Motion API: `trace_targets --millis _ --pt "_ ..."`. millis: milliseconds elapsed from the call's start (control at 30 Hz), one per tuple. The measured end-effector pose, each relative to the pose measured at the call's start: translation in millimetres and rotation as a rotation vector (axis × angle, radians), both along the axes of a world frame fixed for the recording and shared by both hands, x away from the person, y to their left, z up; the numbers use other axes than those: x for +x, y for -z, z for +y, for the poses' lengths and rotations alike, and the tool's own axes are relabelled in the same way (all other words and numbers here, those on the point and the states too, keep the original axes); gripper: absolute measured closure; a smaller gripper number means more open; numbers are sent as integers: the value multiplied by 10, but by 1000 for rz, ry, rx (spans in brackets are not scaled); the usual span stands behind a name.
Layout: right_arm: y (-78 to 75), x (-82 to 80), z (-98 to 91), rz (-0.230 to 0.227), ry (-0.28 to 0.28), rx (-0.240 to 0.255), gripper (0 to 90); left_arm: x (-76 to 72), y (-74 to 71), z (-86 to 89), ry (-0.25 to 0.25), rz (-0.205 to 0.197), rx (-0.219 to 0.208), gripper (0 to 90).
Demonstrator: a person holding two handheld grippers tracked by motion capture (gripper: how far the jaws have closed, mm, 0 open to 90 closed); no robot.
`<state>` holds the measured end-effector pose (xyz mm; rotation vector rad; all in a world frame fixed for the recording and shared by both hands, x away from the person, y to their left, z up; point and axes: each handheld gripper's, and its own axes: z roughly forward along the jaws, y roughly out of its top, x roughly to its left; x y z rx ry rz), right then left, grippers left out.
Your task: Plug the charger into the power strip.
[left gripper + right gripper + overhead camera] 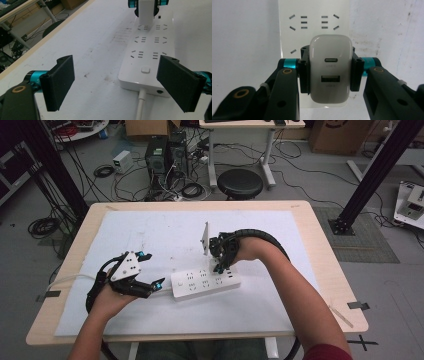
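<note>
Charger [330,68] upright, ports up, clamped in right tongs [329,72] over power strip [205,283], left tongs [116,83] wide.

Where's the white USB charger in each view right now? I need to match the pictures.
High view: USB charger at the right gripper tips, over the power strip's right end.
Left gripper view: top centre, above the strip's far end.
Right gripper view: centre, clamped between the jaws.
Shared landmark: the white power strip.
</note>
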<state>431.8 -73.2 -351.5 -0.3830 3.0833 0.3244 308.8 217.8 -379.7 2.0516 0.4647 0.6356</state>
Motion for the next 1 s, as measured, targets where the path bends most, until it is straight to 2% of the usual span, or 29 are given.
trace_targets --millis 433,600,667,733,767,833,900,1000 --pt "71 20 21 11 -7 -10 631 28 36 -3 -3 7 -12 149" --pt "76 2 38 -5 -15 -19 634 28 47 8 -7 6 -12 148" --pt "156 -24 67 -16 -12 -51 634 26 50 3 -8 6 -14 149" --pt "157 0 81 -4 -7 -48 636 21 57 -2 -10 2 -21 149" --pt "163 17 72 14 12 -44 636 20 60 -3 -9 3 -23 149" --pt "170 23 66 7 1 -31 636 25 64 -8 -10 2 -24 149" --pt "192 4 108 4 13 -64 637 32 60 -20 -12 2 -21 149" --pt "195 11 103 9 14 -60 637 30 51 -28 -7 1 -18 149"
